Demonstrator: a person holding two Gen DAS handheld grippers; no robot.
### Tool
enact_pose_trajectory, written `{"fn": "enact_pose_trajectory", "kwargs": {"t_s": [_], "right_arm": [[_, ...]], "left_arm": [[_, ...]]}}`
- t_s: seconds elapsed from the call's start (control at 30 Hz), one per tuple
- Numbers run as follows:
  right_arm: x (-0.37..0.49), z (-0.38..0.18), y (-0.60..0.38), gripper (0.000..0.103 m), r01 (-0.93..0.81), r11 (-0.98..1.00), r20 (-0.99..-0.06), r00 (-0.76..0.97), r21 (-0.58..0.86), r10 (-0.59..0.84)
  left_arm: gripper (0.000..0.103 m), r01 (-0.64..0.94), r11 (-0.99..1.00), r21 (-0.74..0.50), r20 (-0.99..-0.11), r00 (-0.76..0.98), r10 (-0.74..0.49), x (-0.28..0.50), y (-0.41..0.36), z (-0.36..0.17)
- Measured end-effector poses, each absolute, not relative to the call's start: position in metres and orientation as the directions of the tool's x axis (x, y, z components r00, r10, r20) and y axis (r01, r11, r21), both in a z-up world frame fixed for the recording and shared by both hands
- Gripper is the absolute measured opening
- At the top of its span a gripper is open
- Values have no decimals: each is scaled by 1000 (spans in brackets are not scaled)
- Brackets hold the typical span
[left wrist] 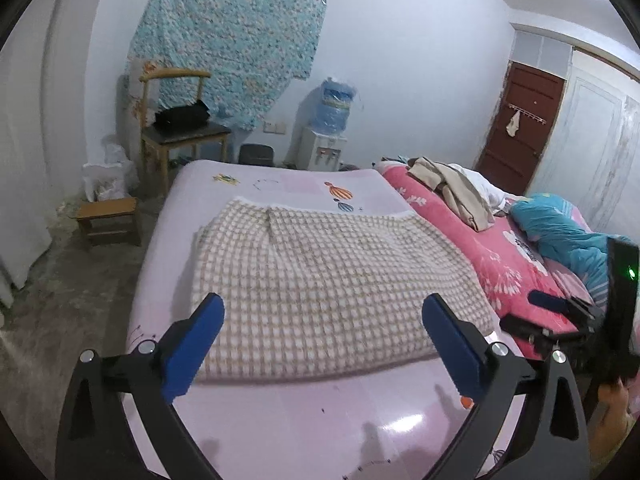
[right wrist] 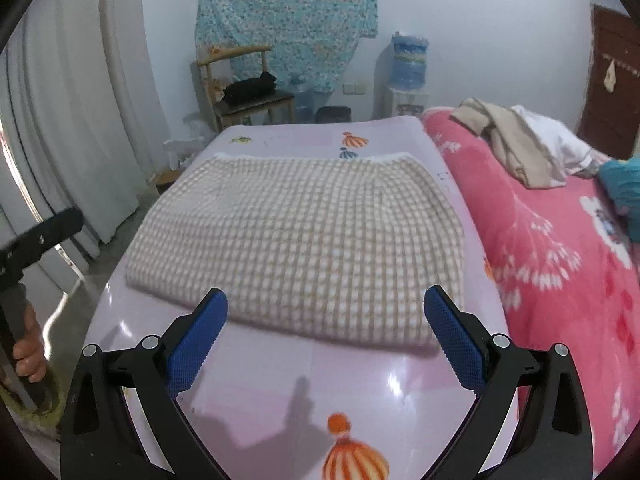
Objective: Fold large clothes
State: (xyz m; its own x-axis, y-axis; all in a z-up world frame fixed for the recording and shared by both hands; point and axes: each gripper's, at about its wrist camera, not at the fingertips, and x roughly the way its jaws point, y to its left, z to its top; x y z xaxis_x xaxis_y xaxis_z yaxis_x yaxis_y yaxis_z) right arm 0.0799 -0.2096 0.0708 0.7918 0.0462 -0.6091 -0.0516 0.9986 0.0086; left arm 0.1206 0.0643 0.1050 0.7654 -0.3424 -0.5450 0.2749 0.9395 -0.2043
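Observation:
A folded beige and white checked garment (left wrist: 320, 280) lies flat on a glossy pink mat (left wrist: 300, 420). It also shows in the right wrist view (right wrist: 304, 248). My left gripper (left wrist: 322, 316) is open and empty, held above the garment's near edge. My right gripper (right wrist: 326, 312) is open and empty, just above the garment's near edge. The right gripper's black body (left wrist: 568, 320) shows at the right of the left wrist view. The left gripper's body (right wrist: 36, 236) shows at the left of the right wrist view.
A pink floral bedspread (right wrist: 560, 260) lies right of the mat, with beige and white clothes (right wrist: 516, 140) and a blue bundle (left wrist: 568, 236) on it. A wooden chair (left wrist: 180, 128), a stool (left wrist: 110, 220) and a water dispenser (left wrist: 328, 132) stand beyond.

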Motion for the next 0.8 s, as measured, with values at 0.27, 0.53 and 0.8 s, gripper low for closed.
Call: {"fn": "enact_pose_trajectory", "kwargs": {"t_s": [0.27,0.53,0.8], "right_arm": [[39,79,-193,95,28,998,-525,849,-53,-52],[21,85,-195,95,85,996,-507,857,-29,-89],[36,63,-194,95,66,997,-604,796,45,-26]], "left_arm": [[97,114,993,-44,-517,848,-120,80,42,119],[97,40,999,21,-569,822,-21,71,26,112],[97,-6,1000,7,-693,721,9,81,26,85]]}}
